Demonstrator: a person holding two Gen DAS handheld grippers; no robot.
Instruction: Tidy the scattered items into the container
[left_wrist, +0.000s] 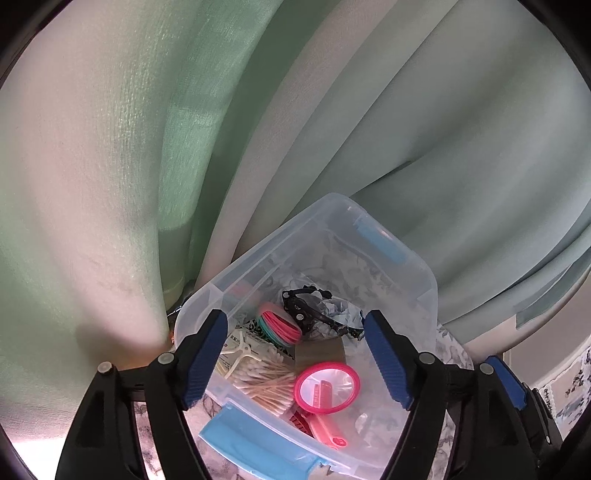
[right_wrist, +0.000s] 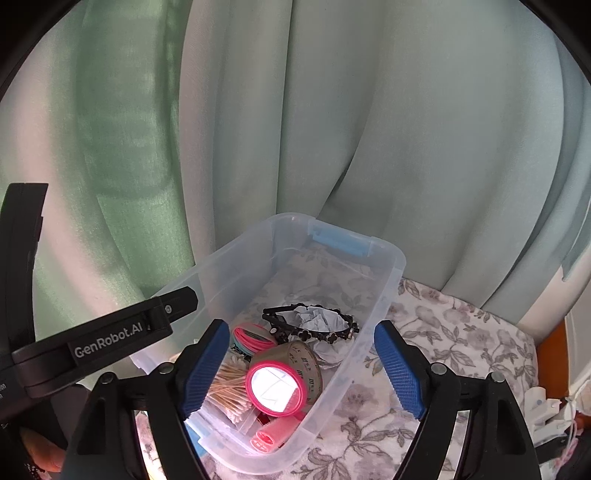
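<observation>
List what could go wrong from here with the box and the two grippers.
1. The clear box stands against the curtain; lifting it may snag the fabric.
2. The left gripper and right gripper, both open and empty, hover close together and may collide.
3. The pink mirror lies loosely atop the pile and may slide.

Pale green curtains (right_wrist: 406, 147) hang behind a floral-patterned cloth (right_wrist: 461, 343); daylight seems to glow through at left

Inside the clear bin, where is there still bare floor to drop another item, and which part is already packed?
The far end of the bin, between the blue latch and the black headband, is bare. The near end is crowded: pink mirror, tape roll, cotton swabs and hair ties lie packed together.
</observation>
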